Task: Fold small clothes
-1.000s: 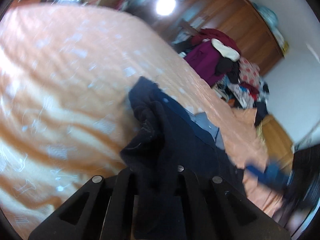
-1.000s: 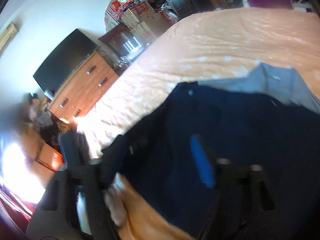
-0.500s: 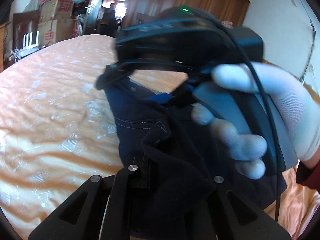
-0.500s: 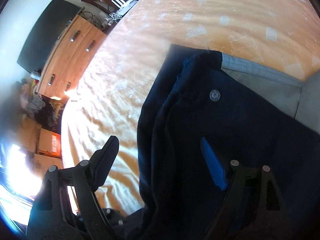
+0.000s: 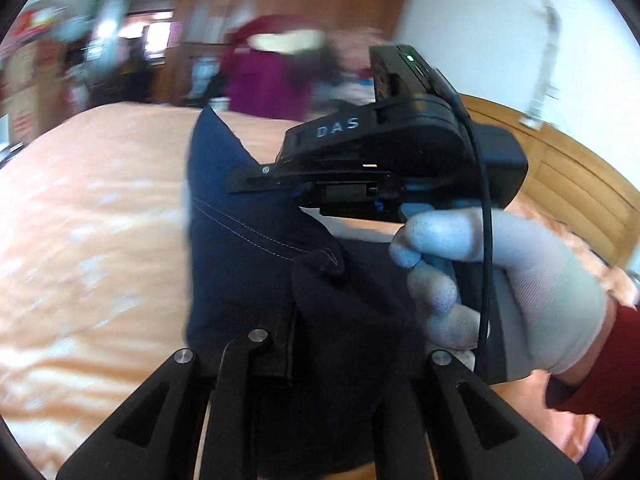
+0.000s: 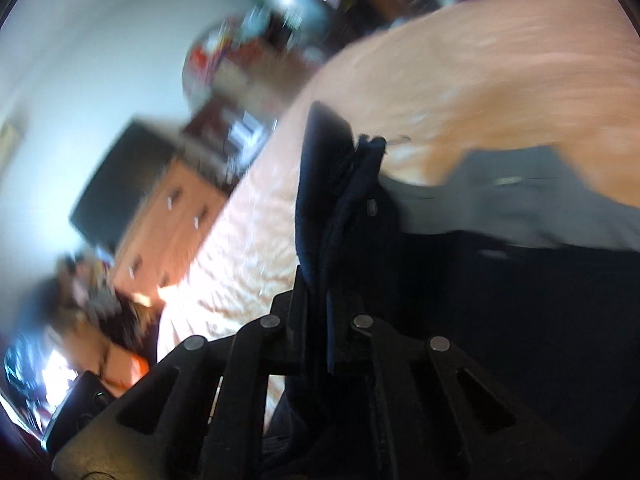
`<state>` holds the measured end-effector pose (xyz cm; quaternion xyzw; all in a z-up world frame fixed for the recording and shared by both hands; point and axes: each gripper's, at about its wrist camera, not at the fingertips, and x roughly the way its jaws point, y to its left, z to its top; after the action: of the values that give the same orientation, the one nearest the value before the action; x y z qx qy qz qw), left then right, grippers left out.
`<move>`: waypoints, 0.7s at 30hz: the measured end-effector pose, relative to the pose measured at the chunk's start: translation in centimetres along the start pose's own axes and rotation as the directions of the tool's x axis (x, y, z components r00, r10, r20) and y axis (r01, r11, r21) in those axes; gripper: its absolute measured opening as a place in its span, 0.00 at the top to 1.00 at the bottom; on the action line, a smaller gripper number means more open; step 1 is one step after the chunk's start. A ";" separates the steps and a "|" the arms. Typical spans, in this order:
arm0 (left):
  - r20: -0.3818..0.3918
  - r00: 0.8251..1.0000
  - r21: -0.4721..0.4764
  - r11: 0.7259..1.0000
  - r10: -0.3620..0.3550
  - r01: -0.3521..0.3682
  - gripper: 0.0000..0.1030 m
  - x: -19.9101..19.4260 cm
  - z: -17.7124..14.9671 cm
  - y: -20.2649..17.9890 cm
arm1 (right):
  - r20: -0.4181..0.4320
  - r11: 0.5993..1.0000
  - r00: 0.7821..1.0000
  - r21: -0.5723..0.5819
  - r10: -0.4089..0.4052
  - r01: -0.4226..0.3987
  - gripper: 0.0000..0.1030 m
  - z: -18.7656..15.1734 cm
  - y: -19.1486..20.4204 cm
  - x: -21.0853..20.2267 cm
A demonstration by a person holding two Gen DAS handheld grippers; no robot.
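A: Where is the dark navy garment (image 5: 248, 248)?
B: Lifted above the orange bed (image 5: 88, 216), pinched in both closed jaws: left gripper (image 5: 320, 344), right gripper (image 6: 320, 312).
A: Progress?
B: A fold is judged under way; laying flat and smoothing are left

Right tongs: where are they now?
Left wrist view, upper right: right tongs, held by a gloved hand, pinch the dark garment above the orange bed.

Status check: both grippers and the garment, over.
Left gripper shut on dark navy denim garment. Right gripper shut on same garment, lifted above orange bedspread. Nothing in the way.
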<state>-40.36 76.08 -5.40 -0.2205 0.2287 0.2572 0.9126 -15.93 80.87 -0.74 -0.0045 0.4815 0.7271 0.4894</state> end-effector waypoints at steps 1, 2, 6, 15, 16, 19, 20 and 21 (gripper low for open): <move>-0.012 0.999 0.027 0.999 -0.042 0.043 0.92 0.6 0.4 -1.6 | 0.029 1.000 1.000 0.026 -0.006 0.006 0.95 -0.3 -1.2 -1.7; -0.032 0.996 0.052 0.995 -0.083 0.084 0.89 1.5 0.7 -3.3 | 0.064 0.998 0.998 0.062 -0.015 0.011 0.95 -1.0 -3.2 -4.3; -0.137 0.970 0.110 0.971 -0.198 0.214 0.86 6.4 0.8 -9.6 | 0.134 0.981 0.990 0.196 -0.042 0.015 0.95 -3.2 -9.5 -10.1; -0.352 0.894 0.094 0.939 -0.278 0.330 0.84 15.2 -2.7 -16.6 | 0.153 0.905 0.985 0.426 -0.083 0.010 0.95 -8.5 -20.7 -14.9; -0.377 0.885 0.094 0.939 -0.275 0.332 0.84 16.3 -3.1 -17.0 | 0.149 0.893 0.986 0.451 -0.078 0.003 0.95 -8.9 -21.8 -15.1; -0.430 0.867 0.112 0.937 -0.253 0.330 0.77 18.2 -4.1 -18.5 | 0.130 0.860 0.990 0.510 -0.059 -0.015 0.94 -10.2 -24.2 -15.0; -0.442 0.862 0.121 0.936 -0.246 0.329 0.70 18.7 -4.5 -18.9 | 0.123 0.857 0.991 0.516 -0.052 -0.019 0.94 -10.4 -24.7 -14.7; -0.452 0.860 0.134 0.935 -0.237 0.329 0.66 19.2 -4.8 -19.5 | 0.120 0.857 0.992 0.515 -0.049 -0.020 0.95 -10.3 -25.0 -14.8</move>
<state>-16.03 65.66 -13.91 -0.2069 0.4139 0.0397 0.8856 4.88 64.56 -16.63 0.1700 0.6256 0.5668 0.5084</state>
